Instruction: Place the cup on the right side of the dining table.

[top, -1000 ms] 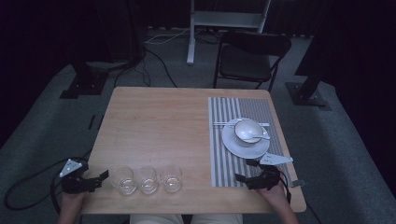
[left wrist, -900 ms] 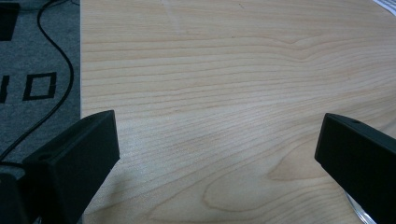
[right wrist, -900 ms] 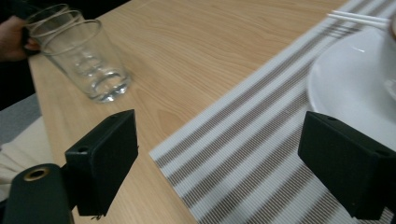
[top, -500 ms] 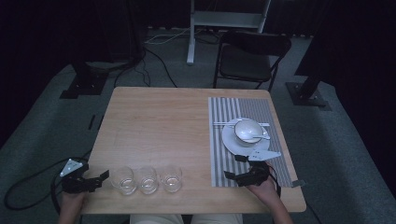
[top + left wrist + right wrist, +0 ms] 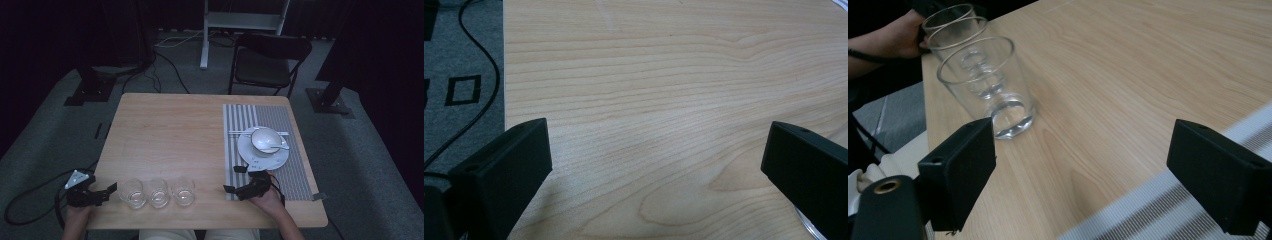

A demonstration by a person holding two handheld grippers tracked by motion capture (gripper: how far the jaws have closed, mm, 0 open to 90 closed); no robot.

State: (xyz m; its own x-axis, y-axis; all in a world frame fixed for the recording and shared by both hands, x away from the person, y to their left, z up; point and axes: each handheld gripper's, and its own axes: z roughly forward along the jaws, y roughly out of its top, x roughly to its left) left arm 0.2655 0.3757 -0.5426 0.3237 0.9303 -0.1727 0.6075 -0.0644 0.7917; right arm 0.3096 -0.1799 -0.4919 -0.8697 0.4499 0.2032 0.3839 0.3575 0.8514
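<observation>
Three glasses (image 5: 158, 192) stood in a row at lower centre of the high view, none gripped. Right gripper (image 5: 237, 179) pointed at the nearest one (image 5: 987, 85), jaws wide apart, empty. Left gripper (image 5: 106, 191) sat lower left, just beside the row, jaws likewise spread. Judged barely begun: a grasp and all moving left to do. Mat (image 5: 239, 120) and plate (image 5: 260, 156) with bowl (image 5: 265, 139) waited at right. The left gripper view caught one glass rim (image 5: 806, 226), lower right.

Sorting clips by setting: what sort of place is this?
Probably a recording studio or lab, not a home: dark curtained surroundings, equipment stand bases and cables on grey carpet, one staged wooden table.
</observation>
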